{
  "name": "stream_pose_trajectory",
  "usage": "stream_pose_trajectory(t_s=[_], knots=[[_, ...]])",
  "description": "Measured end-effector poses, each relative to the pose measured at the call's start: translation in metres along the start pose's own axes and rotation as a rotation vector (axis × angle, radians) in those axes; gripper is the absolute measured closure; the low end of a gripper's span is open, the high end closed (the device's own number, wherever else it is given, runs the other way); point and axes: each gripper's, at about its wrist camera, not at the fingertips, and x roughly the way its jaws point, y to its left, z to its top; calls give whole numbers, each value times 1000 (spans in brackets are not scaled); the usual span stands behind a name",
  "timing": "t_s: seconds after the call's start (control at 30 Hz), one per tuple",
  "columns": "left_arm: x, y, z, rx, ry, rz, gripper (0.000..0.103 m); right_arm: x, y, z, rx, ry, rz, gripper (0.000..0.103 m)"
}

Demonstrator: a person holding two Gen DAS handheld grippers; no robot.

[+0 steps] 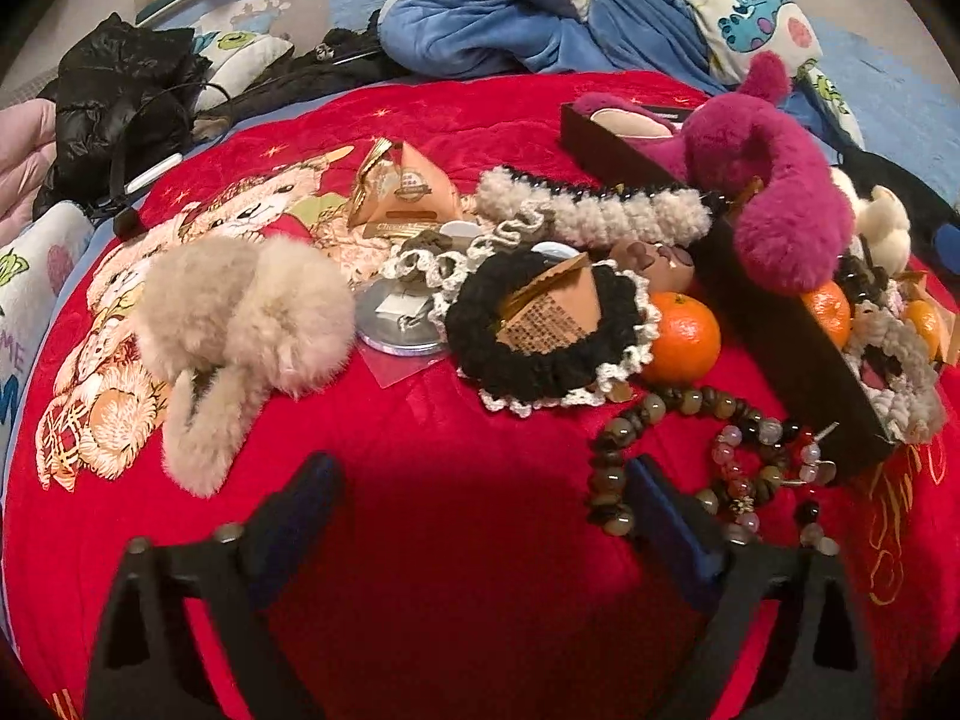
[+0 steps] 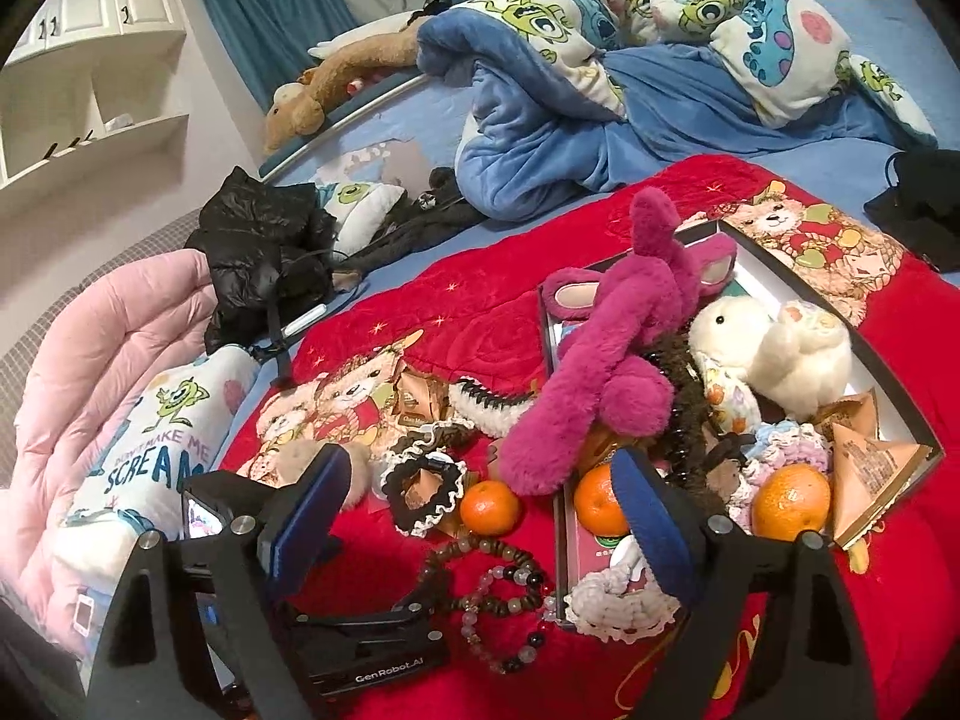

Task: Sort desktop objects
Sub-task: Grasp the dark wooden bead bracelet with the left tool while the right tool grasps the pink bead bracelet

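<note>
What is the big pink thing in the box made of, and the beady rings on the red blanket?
The big pink thing looks like soft plush fabric: its surface is fuzzy and matte, like a stuffed toy. The beady rings look like polished stone, glass or wood beads, some brown, some pinkish and see-through, with small shiny highlights. Which exactly, the pictures cannot settle.

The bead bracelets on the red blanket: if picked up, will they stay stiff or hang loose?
The bead bracelets are probably strung loosely, so they would likely sag. The round, glossy beads may slip. Two loops overlap and could lift together.
</note>
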Motion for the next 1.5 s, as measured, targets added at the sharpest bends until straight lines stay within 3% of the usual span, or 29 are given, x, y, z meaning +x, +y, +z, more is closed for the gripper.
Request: stream_pose_trajectory(t_s=[0.07,0.1,0.13,0.23,0.37,0.57,0.8,0.9,0.97,1.1,1.2,1.27,1.33,1.5], knots=[[-6,-6,-1,19,-15,-18,50,-2,-1,1,5,-3,4,15],[-9,-9,-1,26,-22,-8,56,-3,-2,1,8,-6,4,16],[-12,-14,-2,40,-33,18,70,-3,-2,1,9,-9,4,16],[-17,-15,-4,42,-45,25,88,-4,-3,1,10,-12,-3,15],[-25,2,-8,-13,-58,-39,89,-3,-3,1,6,-6,-14,16],[-52,20,-22,-29,-116,-12,89,0,5,-3,-44,20,-29,23],[-80,58,-41,-84,-174,42,89,23,18,-23,-127,164,-46,40],[-86,70,-43,-125,-190,13,89,41,31,-36,-169,255,-24,48],[-87,72,-44,-128,-191,10,89,50,36,-45,-190,297,-49,55],[-86,66,-46,-116,-190,1,89,68,34,-59,-200,365,-142,59],[-88,63,-46,-119,-196,-10,89,72,34,-65,-222,381,-177,63],[-89,63,-46,-125,-201,-11,89,75,34,-68,-215,388,-193,72],[-90,64,-46,-132,-206,-15,95,81,28,-72,-197,410,-245,73],[-94,62,-45,-123,-223,-25,99,80,29,-76,-220,388,-255,73]])
